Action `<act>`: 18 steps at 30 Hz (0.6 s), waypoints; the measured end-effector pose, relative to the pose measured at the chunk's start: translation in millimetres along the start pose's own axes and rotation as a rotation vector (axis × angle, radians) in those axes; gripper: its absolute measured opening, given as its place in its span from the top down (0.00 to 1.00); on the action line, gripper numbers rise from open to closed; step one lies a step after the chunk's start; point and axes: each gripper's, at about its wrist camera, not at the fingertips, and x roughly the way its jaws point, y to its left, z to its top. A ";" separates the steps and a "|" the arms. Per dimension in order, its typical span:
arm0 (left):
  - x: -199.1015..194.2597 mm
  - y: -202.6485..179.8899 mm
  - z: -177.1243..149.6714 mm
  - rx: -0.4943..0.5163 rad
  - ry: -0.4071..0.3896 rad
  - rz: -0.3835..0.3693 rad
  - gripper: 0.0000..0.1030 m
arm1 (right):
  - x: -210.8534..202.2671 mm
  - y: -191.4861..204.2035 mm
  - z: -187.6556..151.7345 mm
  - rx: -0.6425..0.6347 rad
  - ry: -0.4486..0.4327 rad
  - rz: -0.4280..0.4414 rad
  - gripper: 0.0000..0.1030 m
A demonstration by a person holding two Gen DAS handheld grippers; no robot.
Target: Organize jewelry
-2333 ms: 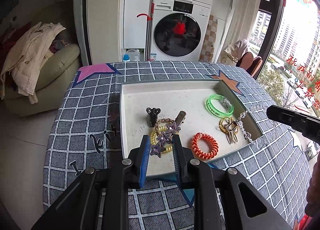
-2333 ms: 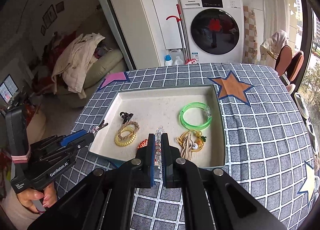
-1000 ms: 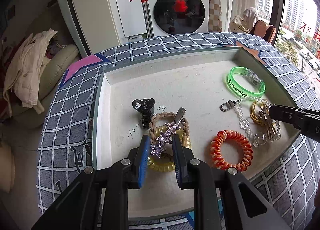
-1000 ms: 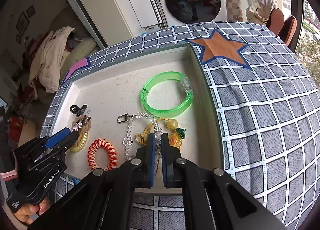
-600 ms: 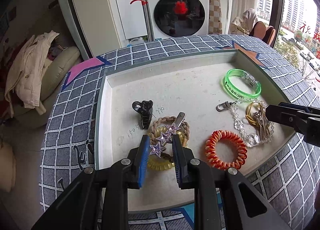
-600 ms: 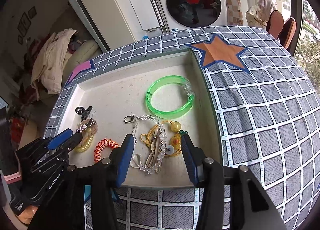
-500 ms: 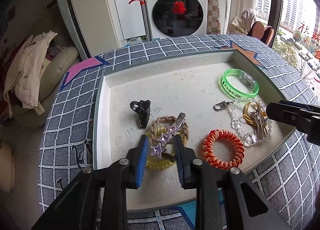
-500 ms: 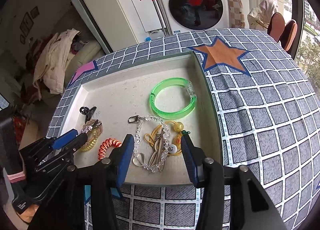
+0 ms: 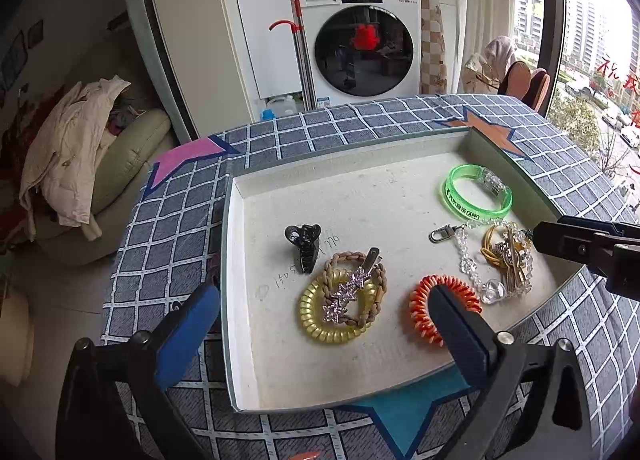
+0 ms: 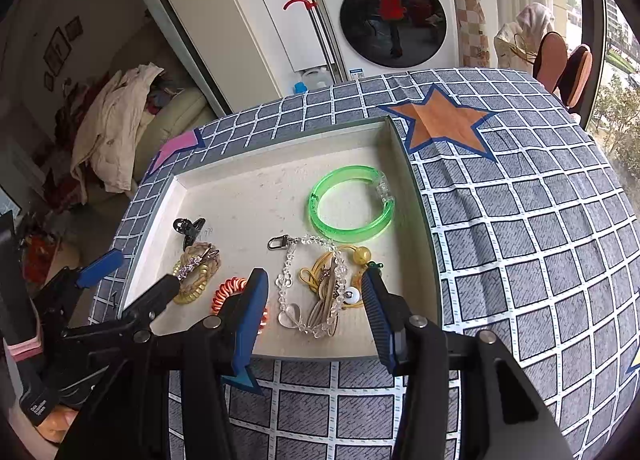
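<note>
Both grippers now wide apart, empty: left gripper (image 9: 324,324) off the star clip (image 9: 347,296), right gripper (image 10: 316,300) off the bead chain (image 10: 298,292). Clip atop hair ties at tray (image 9: 240,300) 7 o'clock, chain at 4. Both pieces delivered; next item probably.

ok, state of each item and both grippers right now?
left gripper: open, holding nothing
right gripper: open, holding nothing
star clip: lying on the hair ties
crystal chain: loose in tray, draped over the yellow keyring
green bangle: flat in tray
black claw clip: shut
washing machine door: shut
</note>
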 end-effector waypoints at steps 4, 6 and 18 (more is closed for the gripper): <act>-5.4 3.4 -2.2 -0.010 0.010 0.001 0.00 | -0.4 1.8 -1.2 -0.003 0.003 0.000 0.49; -7.1 6.0 -3.4 -0.020 0.016 0.001 0.00 | -1.7 4.0 -2.2 -0.009 0.003 0.000 0.49; -21.9 9.3 -15.3 -0.040 0.016 0.021 0.00 | -23.5 16.9 -12.0 -0.074 -0.078 -0.041 0.09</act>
